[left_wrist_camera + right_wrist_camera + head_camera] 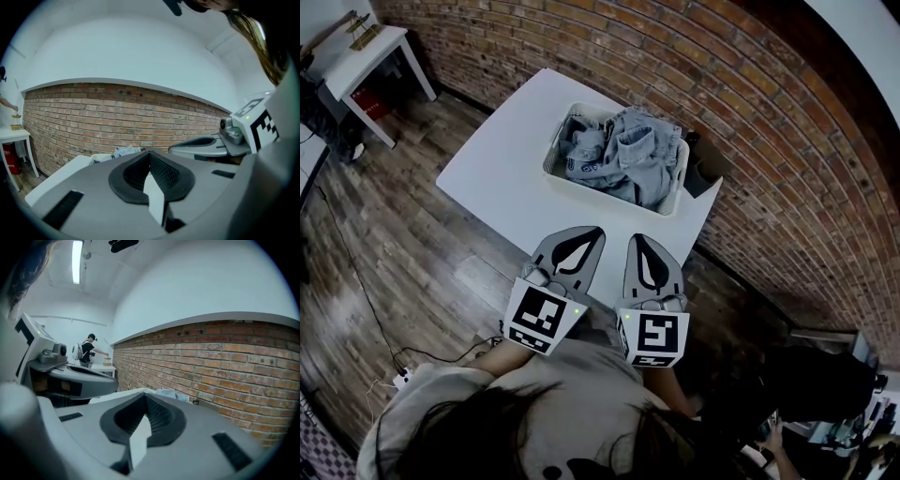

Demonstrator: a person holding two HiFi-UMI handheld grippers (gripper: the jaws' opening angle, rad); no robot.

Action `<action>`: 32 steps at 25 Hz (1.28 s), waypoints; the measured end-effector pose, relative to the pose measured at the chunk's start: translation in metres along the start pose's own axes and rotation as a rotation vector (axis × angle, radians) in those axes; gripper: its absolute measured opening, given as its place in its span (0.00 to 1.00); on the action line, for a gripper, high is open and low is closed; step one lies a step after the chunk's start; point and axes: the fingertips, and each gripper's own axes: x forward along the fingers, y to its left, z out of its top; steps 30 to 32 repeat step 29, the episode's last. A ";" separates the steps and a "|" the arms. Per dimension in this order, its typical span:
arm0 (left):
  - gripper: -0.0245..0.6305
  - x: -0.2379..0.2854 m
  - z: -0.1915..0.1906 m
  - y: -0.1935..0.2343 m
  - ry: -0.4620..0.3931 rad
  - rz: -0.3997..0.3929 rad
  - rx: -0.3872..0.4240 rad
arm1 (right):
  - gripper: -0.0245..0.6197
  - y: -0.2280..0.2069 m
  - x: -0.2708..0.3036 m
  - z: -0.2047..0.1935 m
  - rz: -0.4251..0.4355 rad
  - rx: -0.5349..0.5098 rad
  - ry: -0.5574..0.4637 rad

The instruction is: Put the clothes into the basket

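Left hand-held gripper (596, 232) closed beside right hand-held gripper (637, 238).

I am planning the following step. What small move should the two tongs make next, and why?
Probably no new grab: I would just lower both tongs and rest. The clothes lie in the basket, no garment shows on the white table beside it, and the left tongs and right tongs are shut, empty, and held short of the basket.

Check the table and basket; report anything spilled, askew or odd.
Nothing stands out. The denim clothes sit bunched in the white basket, heaped slightly above its rim, and none has spilled onto the white table around it.
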 end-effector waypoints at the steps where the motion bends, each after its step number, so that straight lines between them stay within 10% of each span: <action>1: 0.05 -0.003 0.000 -0.002 0.000 0.006 0.005 | 0.05 0.002 -0.004 0.000 0.000 0.005 -0.001; 32: 0.05 -0.011 -0.004 -0.020 0.015 -0.008 0.022 | 0.05 0.005 -0.021 -0.007 -0.029 0.035 0.002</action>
